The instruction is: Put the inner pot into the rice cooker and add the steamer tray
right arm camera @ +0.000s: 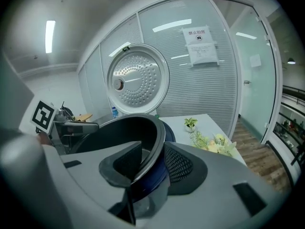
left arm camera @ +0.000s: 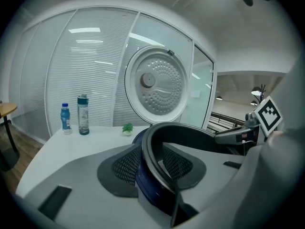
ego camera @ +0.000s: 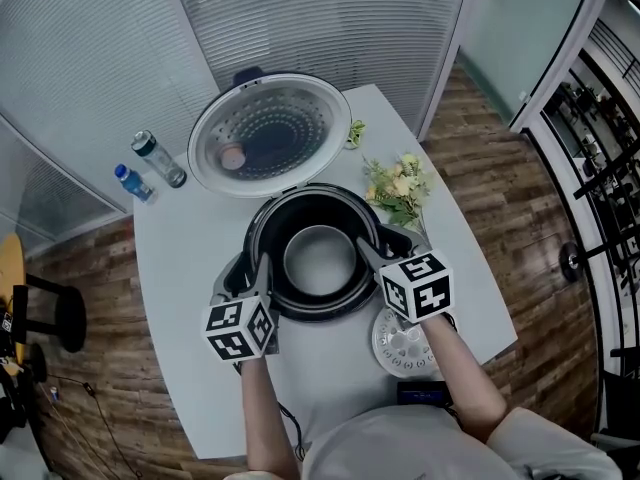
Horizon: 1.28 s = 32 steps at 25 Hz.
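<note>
The dark inner pot sits inside the rice cooker, whose lid stands open behind it. My left gripper straddles the pot's left rim. My right gripper straddles the right rim. In each gripper view the rim runs between the meshed pads with a little slack, so both grippers are open, one pad inside the pot and one outside. The white perforated steamer tray lies flat on the table, near the front edge, partly under my right forearm.
Two bottles stand at the back left of the white table. A bunch of flowers lies right of the cooker, and a small green plant sits by the lid. A dark flat object lies at the front edge.
</note>
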Tool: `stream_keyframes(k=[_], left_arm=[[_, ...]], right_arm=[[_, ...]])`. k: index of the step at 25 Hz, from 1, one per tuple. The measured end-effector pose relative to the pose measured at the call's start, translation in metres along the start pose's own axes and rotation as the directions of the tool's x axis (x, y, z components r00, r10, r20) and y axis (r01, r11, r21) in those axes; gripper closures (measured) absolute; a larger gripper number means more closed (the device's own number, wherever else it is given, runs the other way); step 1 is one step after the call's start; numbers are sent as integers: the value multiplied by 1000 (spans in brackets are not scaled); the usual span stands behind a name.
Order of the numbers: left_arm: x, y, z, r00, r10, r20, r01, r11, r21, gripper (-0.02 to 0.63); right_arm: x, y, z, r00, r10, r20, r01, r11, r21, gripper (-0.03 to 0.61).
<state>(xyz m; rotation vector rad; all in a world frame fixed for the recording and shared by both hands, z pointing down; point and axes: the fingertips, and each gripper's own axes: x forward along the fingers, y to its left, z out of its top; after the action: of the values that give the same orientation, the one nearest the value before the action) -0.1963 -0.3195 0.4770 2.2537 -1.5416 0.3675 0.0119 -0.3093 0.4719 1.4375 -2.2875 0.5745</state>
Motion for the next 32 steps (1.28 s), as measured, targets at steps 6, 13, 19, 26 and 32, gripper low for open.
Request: stream_keyframes(k=[6, 13, 19, 26, 32], left_arm=[[-8, 0, 0, 1000, 10, 16, -9, 1000, -9, 472], [-29, -8, 1, 999, 12, 40, -11, 1000, -17, 472], [-59, -26, -2, 998, -6, 55, 7, 1000, -13, 472], [-94, -58, -11, 997, -34, 75, 35, 999, -12, 472], [-122, -85, -22, 995, -64, 82, 65, 998, -5, 472]], right_arm=[[-9, -4, 4, 999, -13, 30, 13, 1000, 5, 431], [-34, -7, -1, 998, -30, 53, 29, 999, 23, 431], [-65, 1, -7, 996, -46, 76, 44, 999, 17, 431], [-107, 3, -28, 994, -68, 87, 67, 997, 24, 431], [-145, 5, -48, 991, -95, 96, 92, 995, 37, 431]])
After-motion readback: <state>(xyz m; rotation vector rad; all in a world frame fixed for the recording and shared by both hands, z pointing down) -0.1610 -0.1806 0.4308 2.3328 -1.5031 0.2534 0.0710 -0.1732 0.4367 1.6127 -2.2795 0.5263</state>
